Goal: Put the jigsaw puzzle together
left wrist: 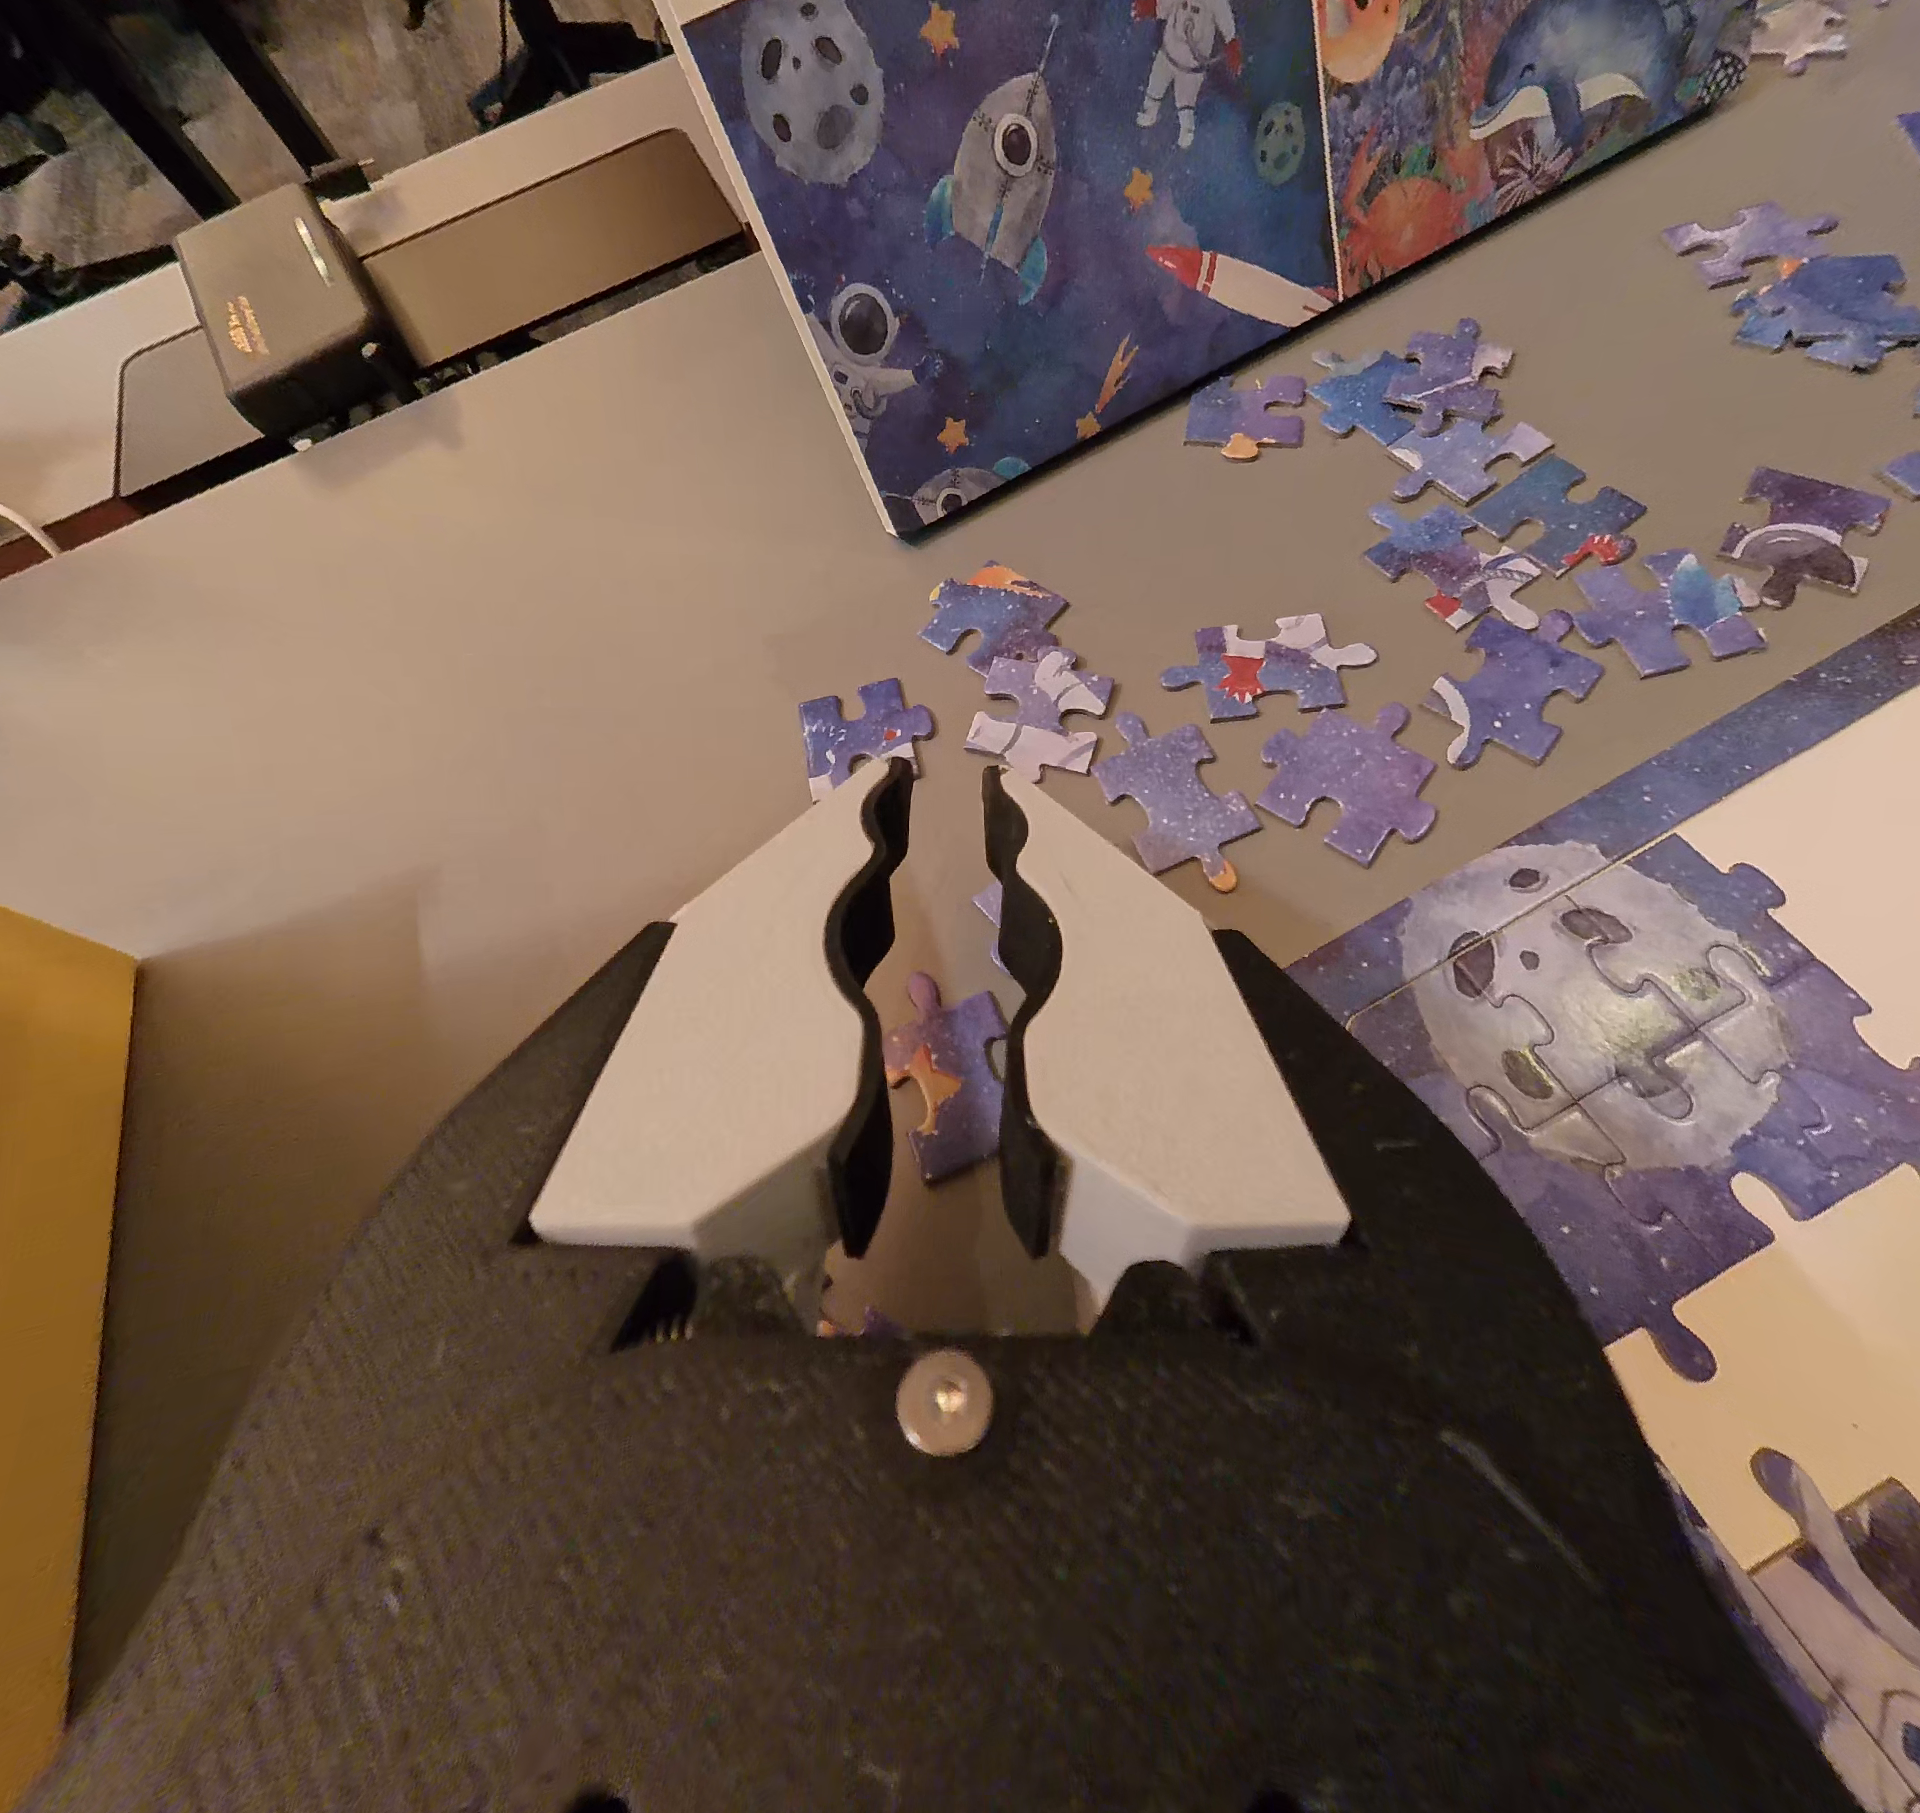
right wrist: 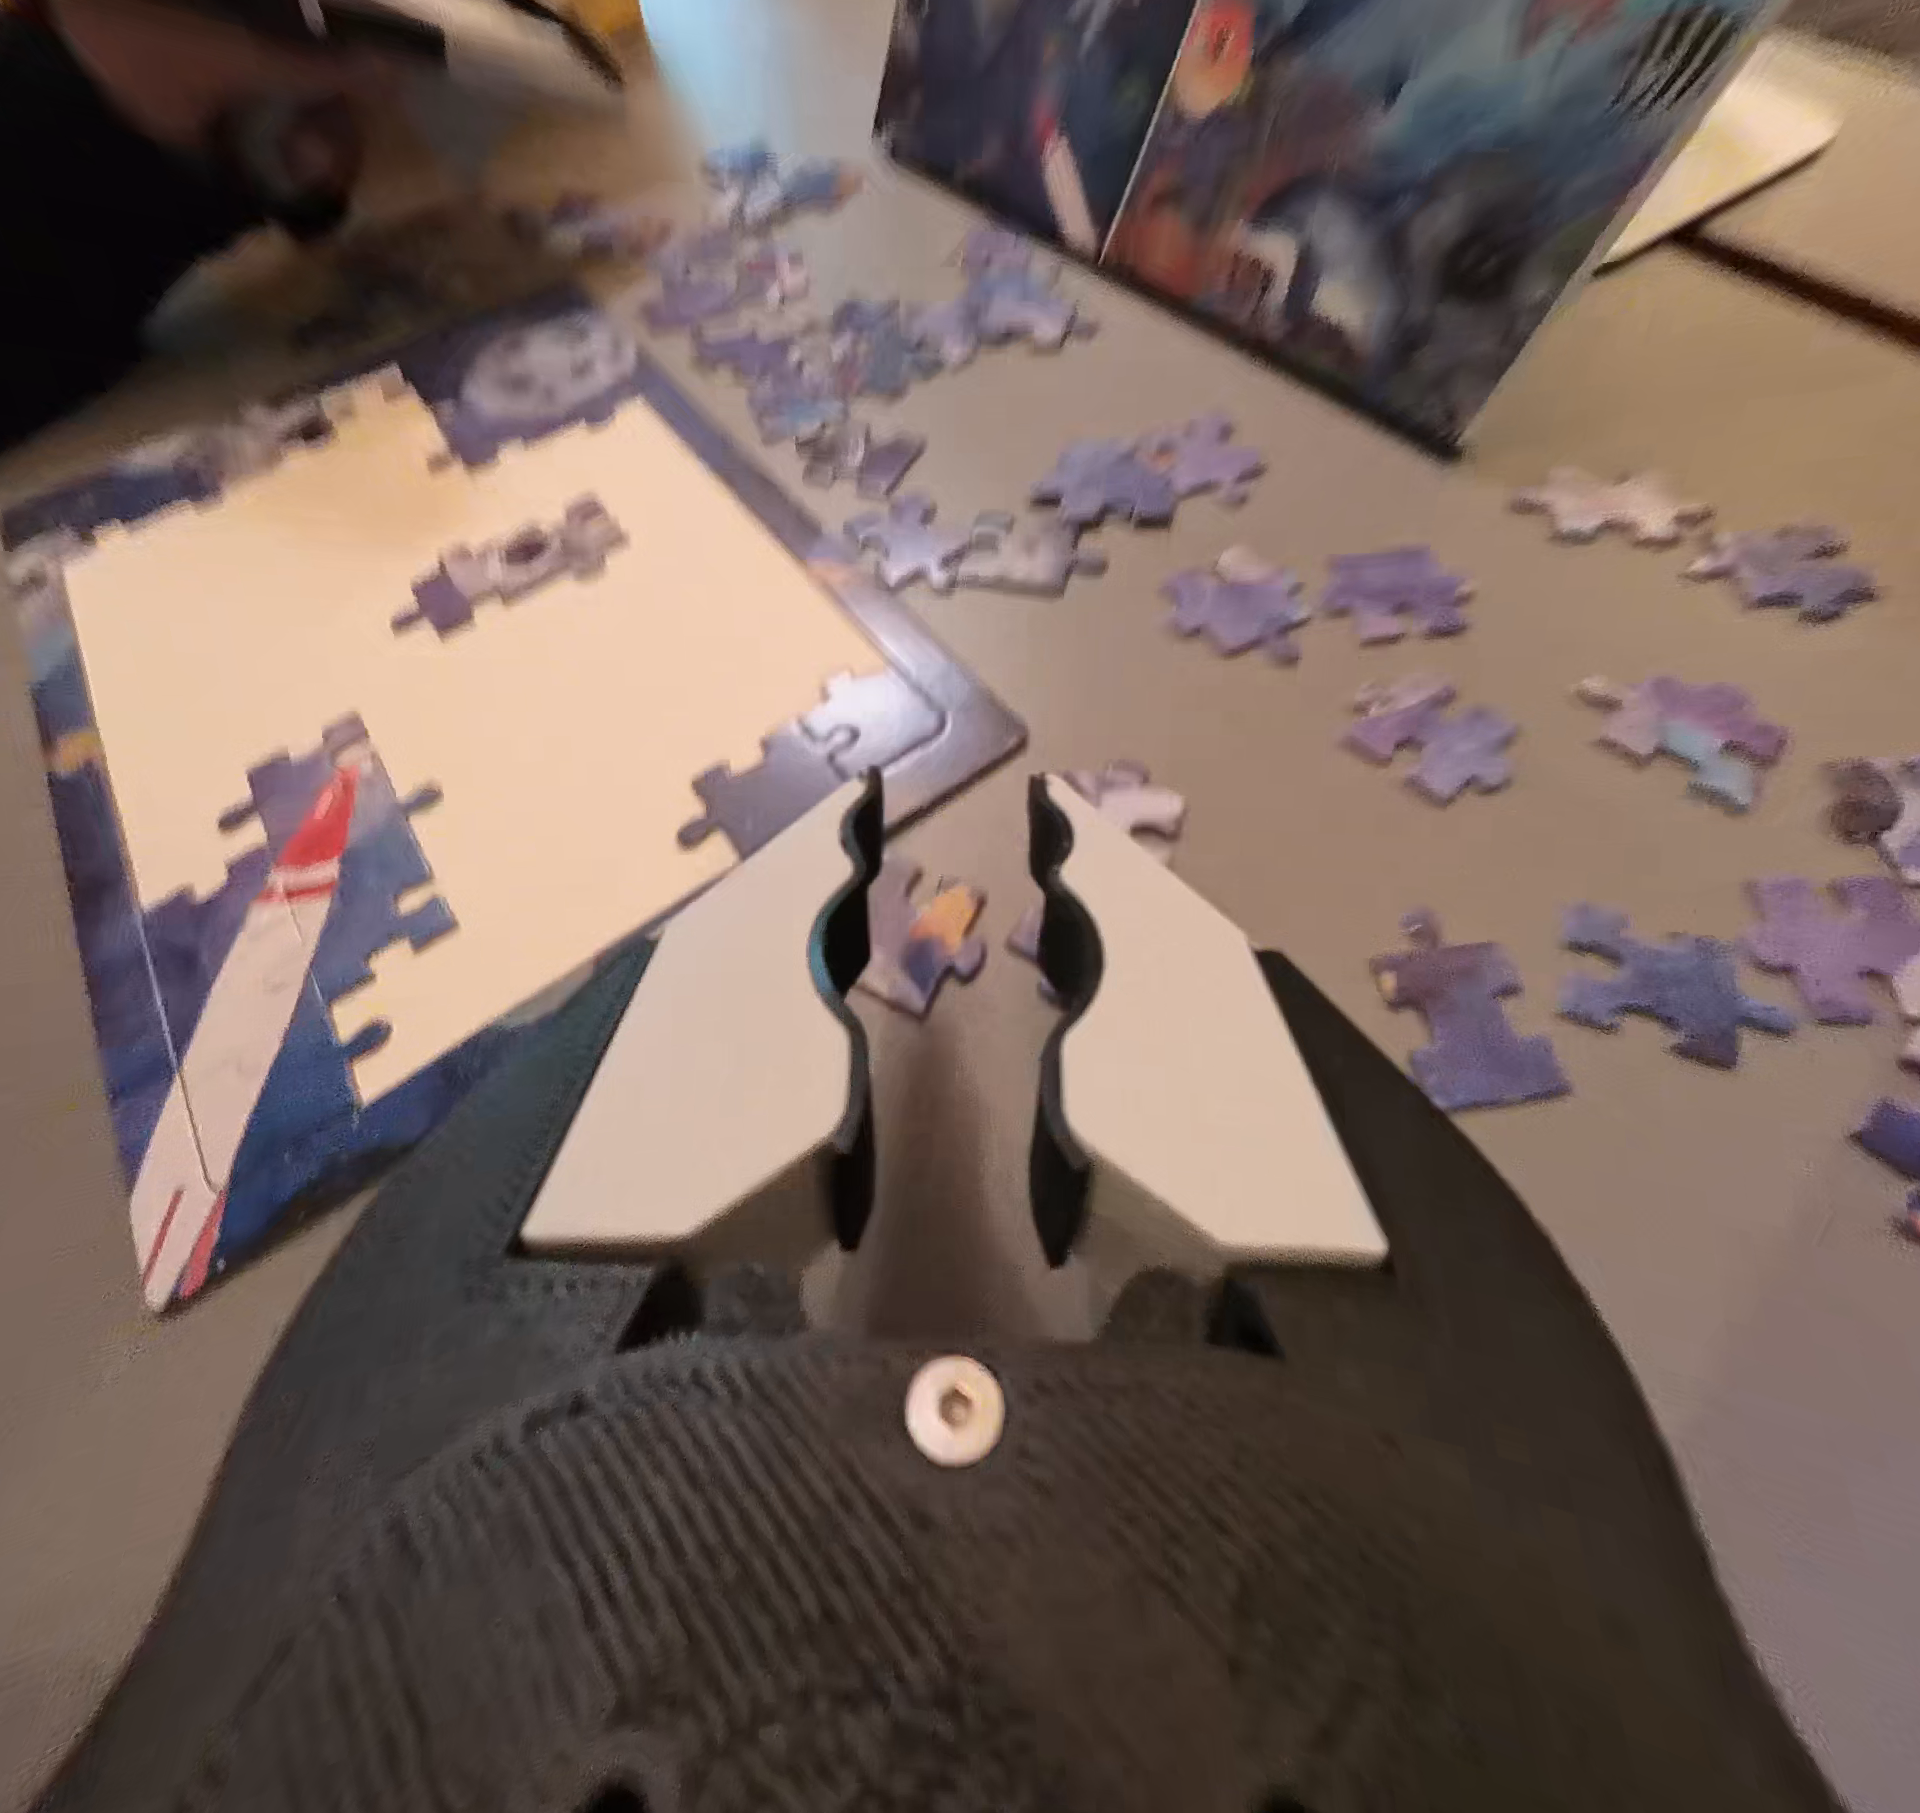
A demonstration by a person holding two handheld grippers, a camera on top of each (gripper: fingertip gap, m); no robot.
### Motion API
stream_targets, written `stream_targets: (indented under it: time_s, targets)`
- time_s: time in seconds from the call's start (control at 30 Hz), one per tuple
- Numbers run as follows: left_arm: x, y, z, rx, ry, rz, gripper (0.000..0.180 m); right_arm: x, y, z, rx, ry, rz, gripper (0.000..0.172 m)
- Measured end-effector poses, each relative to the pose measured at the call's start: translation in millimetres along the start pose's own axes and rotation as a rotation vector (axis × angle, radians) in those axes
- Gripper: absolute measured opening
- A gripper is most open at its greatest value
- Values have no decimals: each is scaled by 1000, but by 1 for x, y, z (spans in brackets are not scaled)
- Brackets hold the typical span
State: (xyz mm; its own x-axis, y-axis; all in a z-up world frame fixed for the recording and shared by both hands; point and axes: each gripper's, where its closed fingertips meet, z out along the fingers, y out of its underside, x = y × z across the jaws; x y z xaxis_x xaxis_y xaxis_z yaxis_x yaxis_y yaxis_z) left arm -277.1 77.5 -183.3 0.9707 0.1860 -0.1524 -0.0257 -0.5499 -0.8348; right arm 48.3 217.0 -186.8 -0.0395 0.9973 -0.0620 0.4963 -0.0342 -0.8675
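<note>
1. My left gripper [left wrist: 940, 776] stood with its jaws a narrow way apart and nothing between the pads; I saw only grey table [left wrist: 416, 724] through the gap. Below the fingers, on the table, lay a purple piece with an orange mark [left wrist: 951, 1077], not touched by either pad as far as I could tell.
2. Its left fingertip [left wrist: 883, 787] hung over the edge of a blue-purple piece [left wrist: 857, 724]; whether it touched, I could not say. A pale piece [left wrist: 1039, 714] lay just beyond the right tip.
3. My right gripper [right wrist: 954, 792] was parted wider, also empty. The view was smeared, but a purple piece with a yellow patch [right wrist: 930, 937] lay on the table under the gap, clear of both pads.
4. Its left tip sat over the corner of the puzzle tray [right wrist: 977, 724], where a few pieces were already seated; a pale piece [right wrist: 1132, 802] lay just beside the right tip.
5. Farther out, loose pieces [left wrist: 1340, 776] were scattered between the tray and the upright picture box [left wrist: 1039, 205]. A dark box-shaped device [left wrist: 281, 309] sat at the table's far edge.
6. I judged the pieces light, thin and stiff, lying flat, so hard to get a pad under; I would have pinched one across its body at opposite edges, not by a tab, which looked likely to bend.
</note>
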Motion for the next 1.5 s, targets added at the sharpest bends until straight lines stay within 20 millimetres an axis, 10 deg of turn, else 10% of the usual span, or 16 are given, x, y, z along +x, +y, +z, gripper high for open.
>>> stream_targets:
  time_s: [0.8,1.5]
  targets:
    - [1,-1,0,13,26,-41,12,-28,51,-23,-193,-39,12,40]
    - [2,-2,-1,19,29,-42,12,-42,48,-42,-110,6,55,35]
